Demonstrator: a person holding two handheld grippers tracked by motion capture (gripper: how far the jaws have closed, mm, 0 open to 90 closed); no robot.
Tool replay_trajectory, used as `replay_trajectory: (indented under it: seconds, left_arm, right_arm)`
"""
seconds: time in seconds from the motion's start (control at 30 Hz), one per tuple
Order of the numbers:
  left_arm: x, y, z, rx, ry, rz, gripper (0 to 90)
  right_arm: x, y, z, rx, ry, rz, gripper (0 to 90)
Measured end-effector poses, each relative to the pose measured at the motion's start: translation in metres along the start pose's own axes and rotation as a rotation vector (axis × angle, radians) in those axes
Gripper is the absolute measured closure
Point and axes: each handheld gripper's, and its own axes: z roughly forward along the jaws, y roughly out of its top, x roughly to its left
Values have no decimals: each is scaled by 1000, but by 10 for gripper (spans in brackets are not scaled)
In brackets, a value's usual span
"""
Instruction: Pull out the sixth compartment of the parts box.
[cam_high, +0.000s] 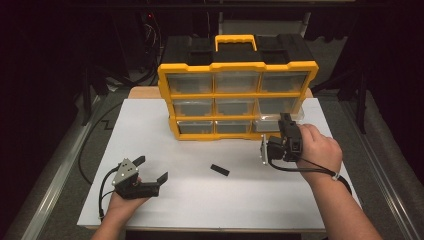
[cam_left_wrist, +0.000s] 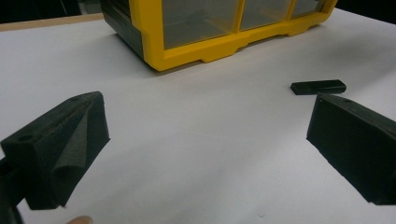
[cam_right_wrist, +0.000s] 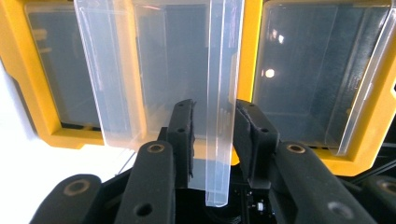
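Note:
A yellow organizer (cam_high: 238, 95) with several clear drawers stands at the back of the white table (cam_high: 200, 200). Its bottom-right drawer (cam_high: 275, 123) is pulled partway out. My right gripper (cam_high: 285, 121) reaches up to that drawer's front. In the right gripper view the clear front lip (cam_right_wrist: 225, 93) stands between the jaws of my right gripper (cam_right_wrist: 212, 109). A small gap shows between the lip and one pad, so the gripper is open. My left gripper (cam_high: 151, 168) rests low at the table's front left, open and holding nothing. A small black block (cam_high: 219, 170) lies mid-table.
In the left gripper view the black block (cam_left_wrist: 318, 87) lies beyond the far jaw, with the organizer's base (cam_left_wrist: 205, 49) farther off. The organizer has a yellow carry handle (cam_high: 235, 40) on top. Cables run along the floor at the left. The table's edges are near both forearms.

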Motion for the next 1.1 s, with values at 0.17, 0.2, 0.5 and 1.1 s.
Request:
replay_trajectory:
  seconds: [0.17, 0.2, 0.5, 1.1]
  left_arm:
    - [-1, 0, 0, 2, -1, 0, 2]
    - [-1, 0, 0, 1, -1, 0, 2]
    - [-2, 0, 0, -1, -1, 1, 2]
    - [1, -1, 0, 0, 2, -9, 2]
  right_arm:
    - [0, 2, -1, -4, -30, -20, 778]
    - [1, 2, -2, -4, -30, -12, 778]
    - [6, -4, -12, -12, -39, 14, 842]
    - [-3, -11, 2, 0, 24, 8, 743]
